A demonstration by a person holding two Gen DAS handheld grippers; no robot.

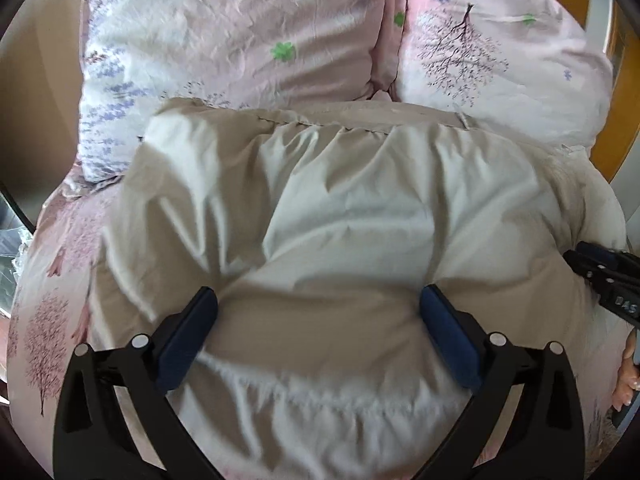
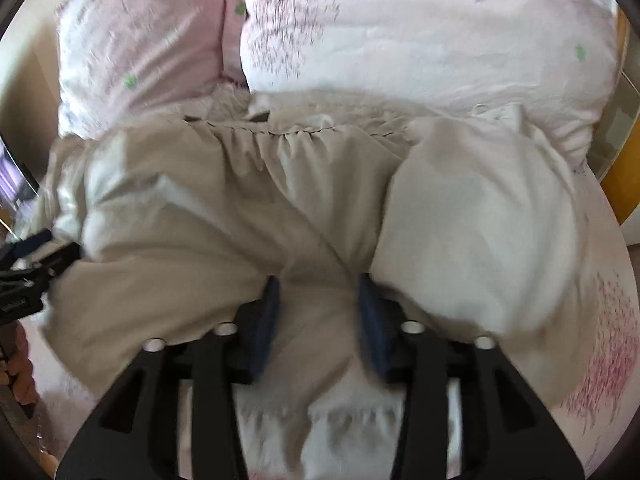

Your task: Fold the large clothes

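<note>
A large beige padded garment (image 1: 340,208) lies bunched on the bed, with a gathered seam along its far edge. My left gripper (image 1: 318,304) hovers just over its near part, jaws spread wide and nothing pinched between the blue pads. In the right wrist view the same garment (image 2: 224,208) fills the middle. My right gripper (image 2: 320,296) stands partly open above a fold, and the cloth lies loose between its pads. Each gripper shows at the edge of the other's view: the right gripper (image 1: 600,276) at the right, the left gripper (image 2: 36,264) at the left.
Two pink flowered pillows (image 1: 224,32) (image 1: 500,52) lean at the head of the bed behind the garment. The pink tree-print sheet (image 1: 52,320) shows on both sides. A wooden bed frame (image 1: 616,120) runs along the right. A person's hand (image 1: 628,380) is at the right edge.
</note>
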